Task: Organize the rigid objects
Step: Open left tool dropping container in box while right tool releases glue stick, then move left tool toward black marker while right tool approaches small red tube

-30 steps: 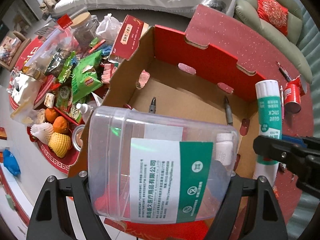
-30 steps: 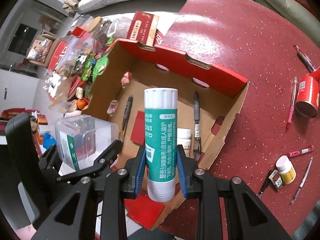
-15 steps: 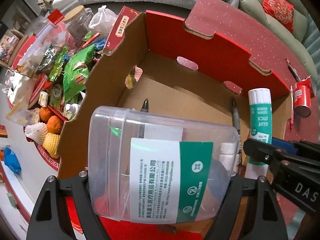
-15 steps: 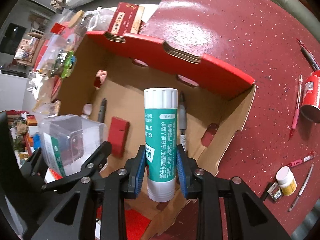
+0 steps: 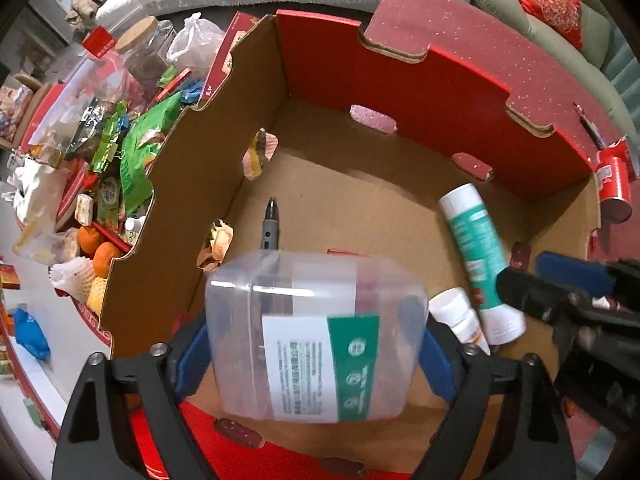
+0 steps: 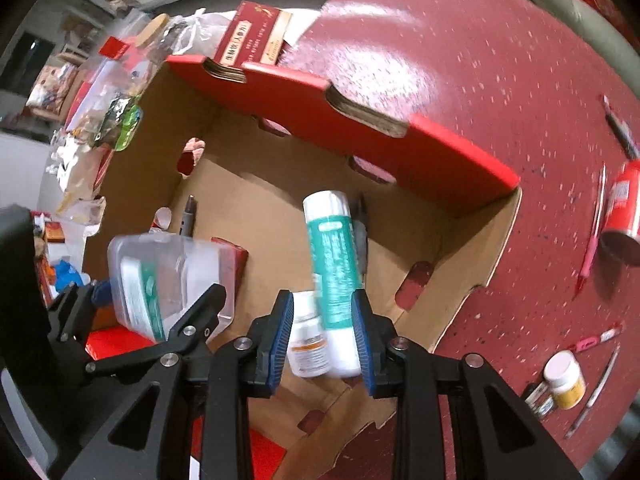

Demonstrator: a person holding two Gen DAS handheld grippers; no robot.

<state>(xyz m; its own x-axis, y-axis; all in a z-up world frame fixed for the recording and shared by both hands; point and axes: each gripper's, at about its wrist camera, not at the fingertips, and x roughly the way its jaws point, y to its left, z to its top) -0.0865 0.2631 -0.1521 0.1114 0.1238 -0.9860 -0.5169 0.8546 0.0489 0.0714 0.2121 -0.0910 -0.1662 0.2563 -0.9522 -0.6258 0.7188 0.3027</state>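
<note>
clearly both tools are letting go over the cardboard box [image 5: 224, 128], and that is where trouble could start. the left gripper [image 5: 316, 356] has its jaws opening, spread about as wide as they go, with the clear plastic container [image 5: 316, 332] between them; a gap shows beside each blue pad, so it looks released or nearly so. being light, it could tip on its curved side, or roll onto the dark pen [image 5: 271, 224] lying just beyond it in the box. the right gripper [image 6: 322, 336] also has its jaws opening, and the glue stick [image 6: 332, 264] leans tilted between them, blurred, seemingly slipping free. it may knock the small white bottle [image 6: 308, 336] touching its side, or roll toward the box's far wall.

the container is translucent, rounded at the corners, with a white and green printed label, and appears rigid. the glue stick is a white tube with a teal label and a white cap, lying inside the box near its right wall.
</note>
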